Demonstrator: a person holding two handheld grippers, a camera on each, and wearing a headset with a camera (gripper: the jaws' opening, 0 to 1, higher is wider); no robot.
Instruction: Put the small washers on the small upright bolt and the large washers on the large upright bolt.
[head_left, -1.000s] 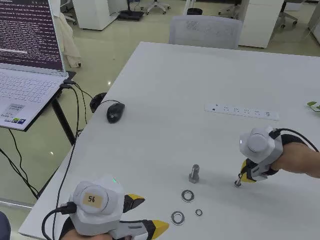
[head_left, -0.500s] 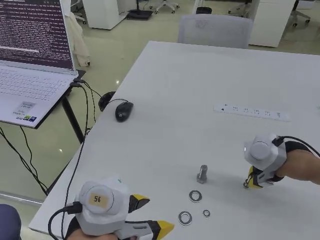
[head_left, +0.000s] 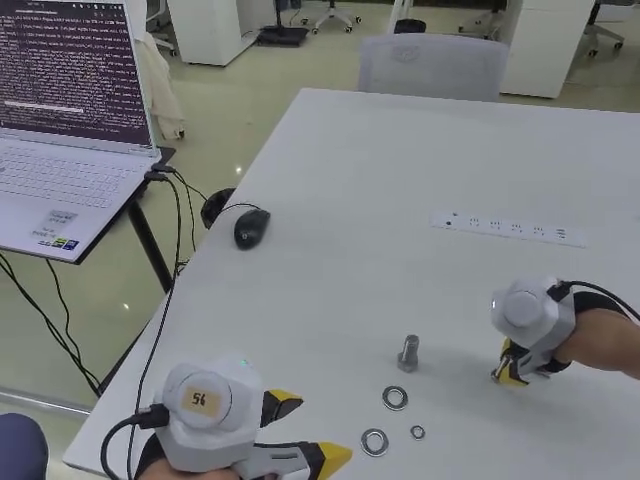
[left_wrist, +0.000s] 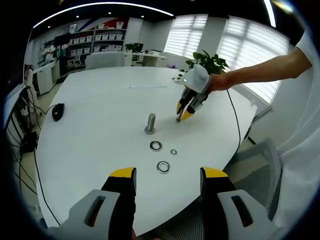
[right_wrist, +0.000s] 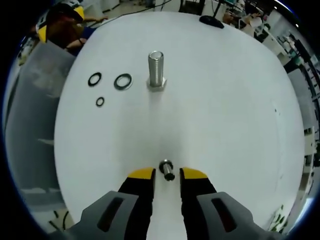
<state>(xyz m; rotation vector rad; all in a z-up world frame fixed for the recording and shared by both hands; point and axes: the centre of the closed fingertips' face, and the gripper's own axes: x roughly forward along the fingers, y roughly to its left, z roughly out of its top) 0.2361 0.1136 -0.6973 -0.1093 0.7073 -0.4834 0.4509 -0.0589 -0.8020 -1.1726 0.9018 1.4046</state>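
The small bolt (right_wrist: 166, 169) stands upright on the white table (head_left: 400, 180), right at the tips of my right gripper (right_wrist: 167, 176). Its head sits in the narrow gap between my two yellow-tipped jaws. The jaws are drawn close on either side of it, but from this angle I cannot tell whether they actually pinch it or only flank it.

In the left gripper view the same bolt (left_wrist: 177, 119) shows as a thin pin under the right gripper (left_wrist: 181, 114), which points down at the table. In the head view the right gripper (head_left: 505, 375) sits low over the table at my right.

The large bolt (head_left: 409, 353) stands upright on its hex head to the left of that, well apart from the small one. No washers are on it. One large washer (head_left: 395, 398) lies flat near its foot. The other large washer (head_left: 375, 441) lies nearer to me, and the small washer (head_left: 417, 432) lies just beside those two. All three rest on the table.

My left gripper (head_left: 308, 432) is down at the near edge of the table. Its jaws are spread wide with nothing between them, and it points toward the washers.

Farther off on the table are a black mouse (head_left: 251, 228) and a white power strip (head_left: 510, 228). A laptop (head_left: 60, 130) sits on a stand to the left.
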